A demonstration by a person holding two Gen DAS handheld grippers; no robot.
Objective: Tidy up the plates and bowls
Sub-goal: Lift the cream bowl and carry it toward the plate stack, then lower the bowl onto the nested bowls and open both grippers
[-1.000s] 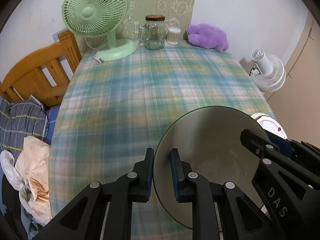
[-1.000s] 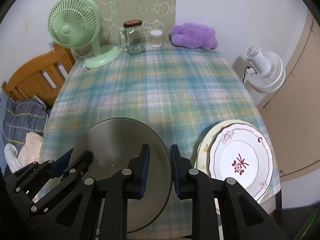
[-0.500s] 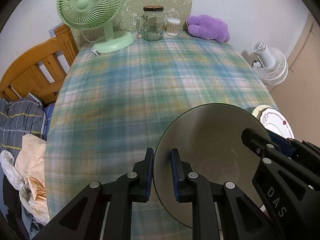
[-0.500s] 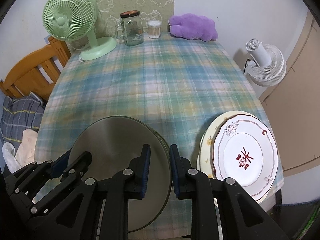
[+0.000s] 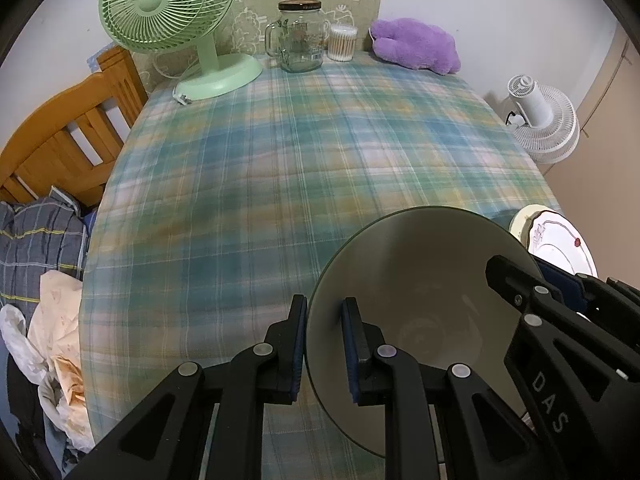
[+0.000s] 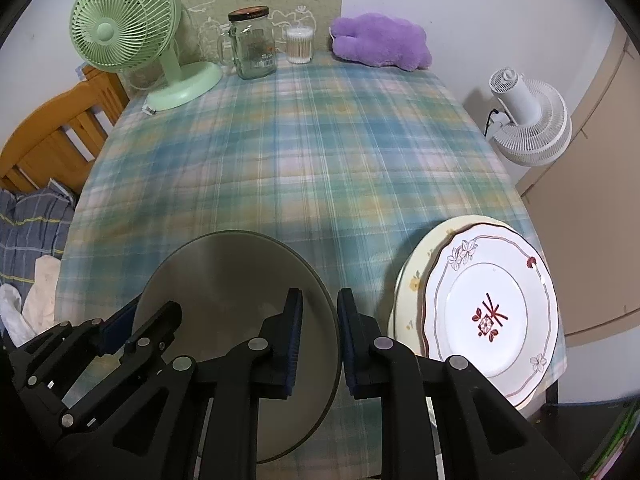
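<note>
Left gripper (image 5: 324,346): jaws nearly closed, pinching the left rim of the bowl (image 5: 420,280), one pad outside the wall and one inside.
Bowl: grey-green and round, so no long axis; carried between both grippers above the near part of the table (image 6: 280,152), mouth tipped toward the cameras.
Right gripper (image 6: 320,342): jaws closing the last bit onto the bowl's right rim, wall between the pads.
Plates (image 6: 488,312): a flowered white plate on a cream one, at the table's near right edge, just right of the bowl.
Key relation: plates lie on the right gripper's side; judged, any set-down toward them leads with that hand.
Risk: a two-point rim hold may tip if the hands drift apart.
</note>
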